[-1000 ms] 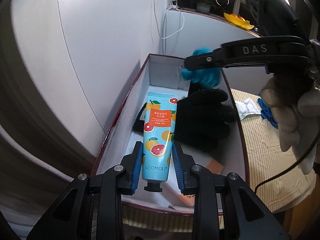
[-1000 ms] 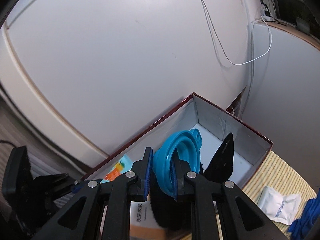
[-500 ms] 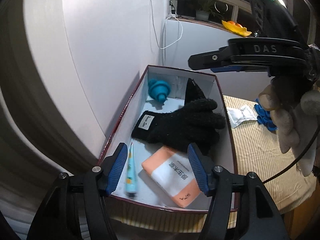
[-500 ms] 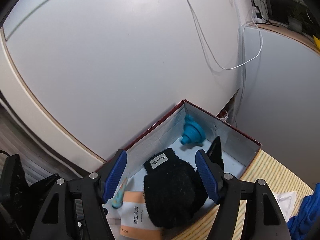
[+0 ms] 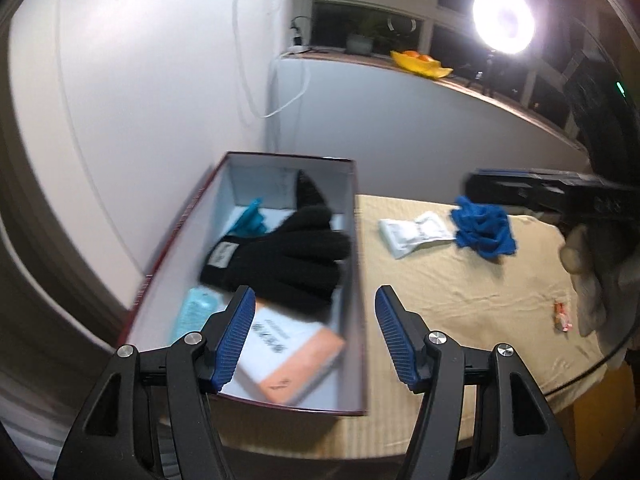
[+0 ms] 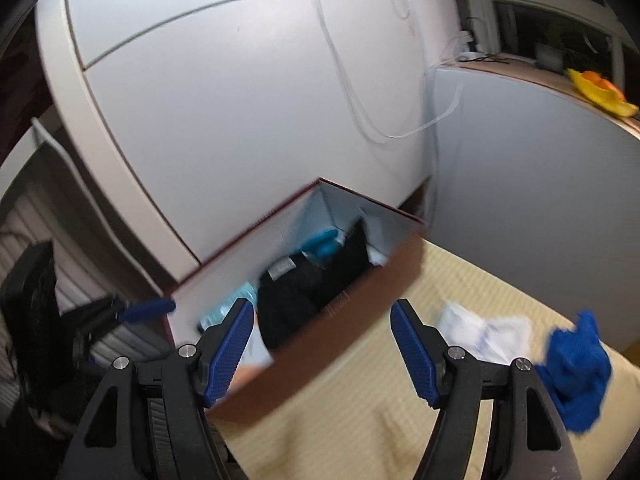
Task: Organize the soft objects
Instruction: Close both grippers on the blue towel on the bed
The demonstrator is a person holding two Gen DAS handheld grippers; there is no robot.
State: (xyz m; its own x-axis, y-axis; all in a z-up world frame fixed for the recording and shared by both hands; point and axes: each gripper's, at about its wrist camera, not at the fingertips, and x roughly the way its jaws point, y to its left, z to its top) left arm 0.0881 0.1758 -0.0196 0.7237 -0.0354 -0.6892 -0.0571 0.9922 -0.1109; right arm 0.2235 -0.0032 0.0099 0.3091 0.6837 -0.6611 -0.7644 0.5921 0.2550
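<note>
Table (image 5: 460,300) | blue cloth (image 6: 576,368) right of empty right tool (image 6: 322,344)

Glove (image 5: 280,256) in box (image 5: 356,280), cloth (image 5: 482,232) right of it.

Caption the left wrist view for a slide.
Open left tool above the filled box; white packet and blue cloth on the table.

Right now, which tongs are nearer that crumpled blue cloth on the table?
Right. The right tongs hover just beside the blue cloth, while the left tongs hang over the box's near end.
</note>
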